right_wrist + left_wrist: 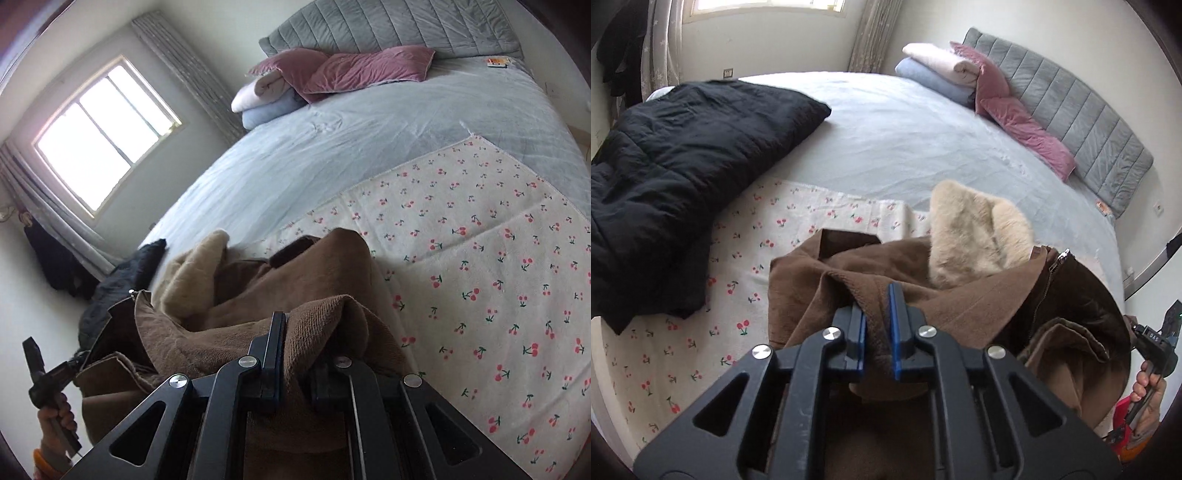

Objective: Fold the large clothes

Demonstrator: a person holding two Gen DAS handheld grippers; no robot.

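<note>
A brown coat (960, 306) with a cream fur lining (971, 229) hangs bunched between both grippers, above a white cherry-print cloth (738, 258) spread on the bed. My left gripper (875, 299) is shut on a thick fold of the brown fabric, which fills the gap between its blue pads. In the right wrist view the same coat (258, 295) drapes over my right gripper (299, 332), shut on another fold. One of the right gripper's fingers is buried under the cloth. The coat's zipper edge hangs toward the side of the other hand (1145, 387).
A black quilted jacket (683, 147) lies on the bed's far-left side, partly over the cherry-print cloth (480, 258). Pale blue bedsheet (905, 129), pink pillows (1027, 133), folded blankets (938, 70) and a grey headboard (1089, 122) lie beyond. A window (103, 133) is in the wall.
</note>
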